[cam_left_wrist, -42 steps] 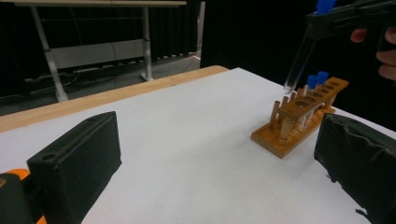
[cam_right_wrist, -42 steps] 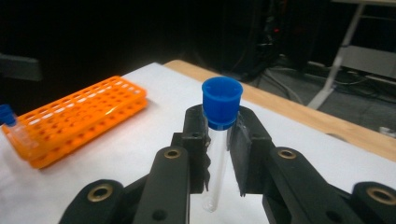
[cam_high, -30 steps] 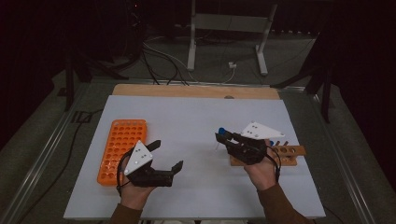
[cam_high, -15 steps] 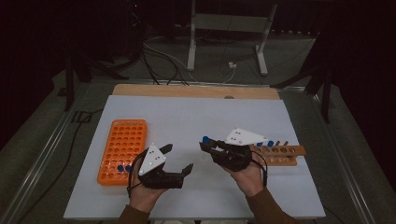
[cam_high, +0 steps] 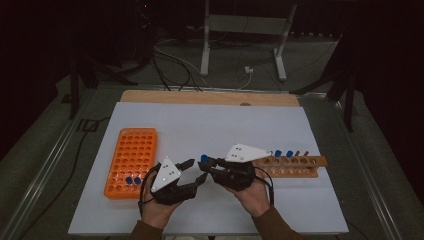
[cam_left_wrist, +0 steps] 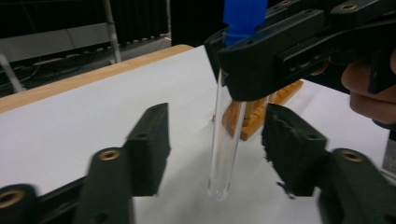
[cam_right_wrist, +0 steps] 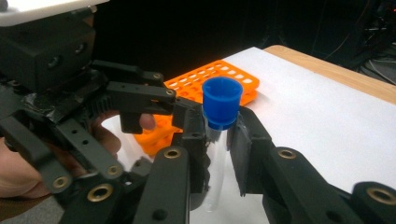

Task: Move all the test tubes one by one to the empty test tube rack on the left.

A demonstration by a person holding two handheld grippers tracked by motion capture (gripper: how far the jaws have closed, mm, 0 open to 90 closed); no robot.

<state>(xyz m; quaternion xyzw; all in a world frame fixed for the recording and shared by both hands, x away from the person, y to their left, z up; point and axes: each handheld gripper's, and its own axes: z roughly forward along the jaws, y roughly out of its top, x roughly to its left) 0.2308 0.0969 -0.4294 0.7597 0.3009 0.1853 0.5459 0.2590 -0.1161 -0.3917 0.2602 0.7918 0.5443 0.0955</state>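
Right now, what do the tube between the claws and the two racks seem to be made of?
Tube: clear and glossy, glass or hard plastic; the table shows through it. Its cap: matte blue plastic, probably. Orange rack: moulded plastic, judging by its even bright colour. Brown rack: looks like unpainted wood with drilled holes.

Clear glossy tube (cam_left_wrist: 227, 140), probably glass

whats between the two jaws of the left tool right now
The clear test tube with the blue cap, held by the right tool, hangs between them in the left gripper view. The left tool has just been closing, but its jaws aren't touching the glass.
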